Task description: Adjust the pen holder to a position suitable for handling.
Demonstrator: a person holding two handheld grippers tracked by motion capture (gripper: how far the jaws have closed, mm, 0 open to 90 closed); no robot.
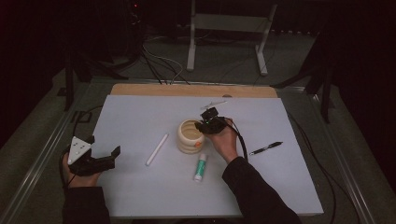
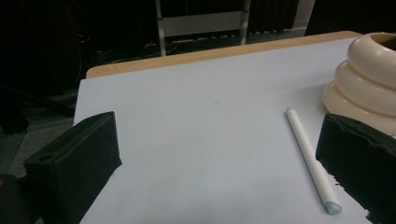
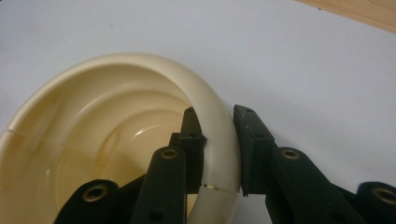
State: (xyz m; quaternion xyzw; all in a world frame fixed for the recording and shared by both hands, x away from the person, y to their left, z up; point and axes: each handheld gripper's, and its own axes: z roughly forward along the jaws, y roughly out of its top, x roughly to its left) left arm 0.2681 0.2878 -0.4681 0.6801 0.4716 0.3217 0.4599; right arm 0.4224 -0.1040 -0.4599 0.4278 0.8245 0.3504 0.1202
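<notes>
A cream ribbed cup stands upright at the middle of the white table sheet. My right gripper comes down on its right side. In the right gripper view the cup's rim sits between the jaws, one inside the cup and one outside, both pressed against it. My left gripper rests at the sheet's left edge, open and holding nothing. In the left gripper view a white stick lies ahead near the right jaw, with the cup beyond it.
The white stick lies left of the cup. A green-and-white glue stick lies just in front of it. A black pen sits to the right. A small white piece lies behind the cup. Cables and a white stand are on the floor beyond.
</notes>
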